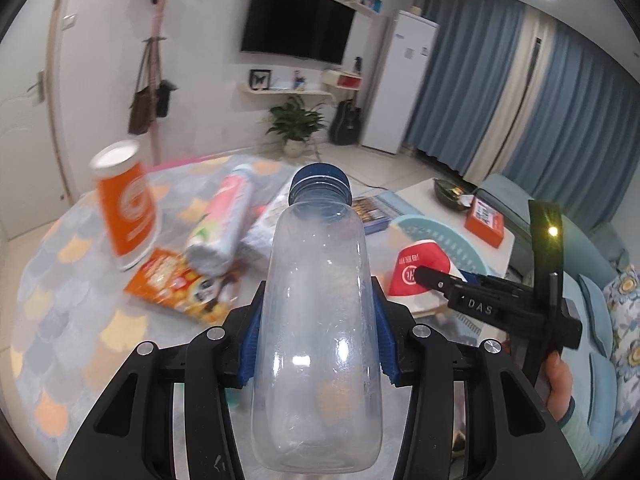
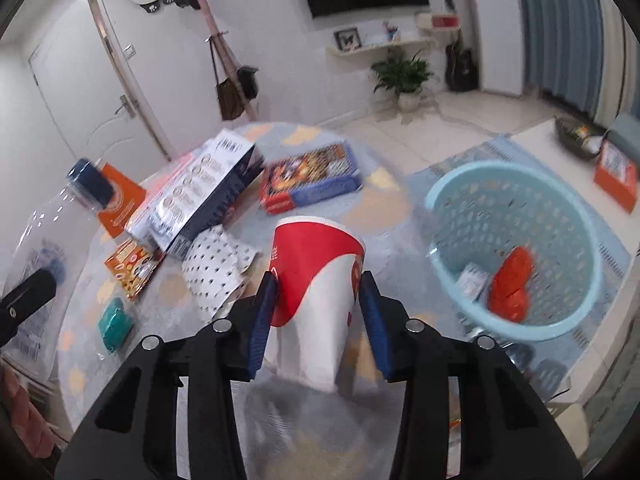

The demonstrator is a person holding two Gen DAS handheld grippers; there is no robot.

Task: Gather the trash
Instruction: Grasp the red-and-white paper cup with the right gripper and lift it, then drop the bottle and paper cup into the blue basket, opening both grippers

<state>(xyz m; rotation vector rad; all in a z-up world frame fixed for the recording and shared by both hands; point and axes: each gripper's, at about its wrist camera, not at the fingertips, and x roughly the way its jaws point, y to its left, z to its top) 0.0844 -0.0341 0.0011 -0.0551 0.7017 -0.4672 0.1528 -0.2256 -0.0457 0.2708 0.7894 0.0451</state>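
We hold the clear plastic bottle (image 1: 318, 320) in our left gripper (image 1: 318, 340); the blue pads press on both sides of its body, and the blue cap (image 1: 320, 182) points away from us toward 12 o'clock, so the bottle stays firm while we carry it. Our right gripper (image 2: 318, 312) stands around the red and white paper cup (image 2: 316, 280), which lies tilted on the round table (image 2: 384, 184) with its rim away from us. The left pad touches the cup's side, but at the right pad we cannot tell if there is contact, so we judge the grip as not yet sure. The light blue basket (image 2: 448, 188) waits at 3 o'clock from the cup, just beside the table, and it holds already an orange thing and a small packet; we think this is where the trash must go. More trash lies on the table at 10 and 11 o'clock from the cup: the orange cup (image 1: 128, 208), a blue and white box (image 2: 200, 200) and a crumpled dotted paper (image 2: 216, 268). The next move probably needs a full squeeze on the cup, gentle, because thin paper can collapse.
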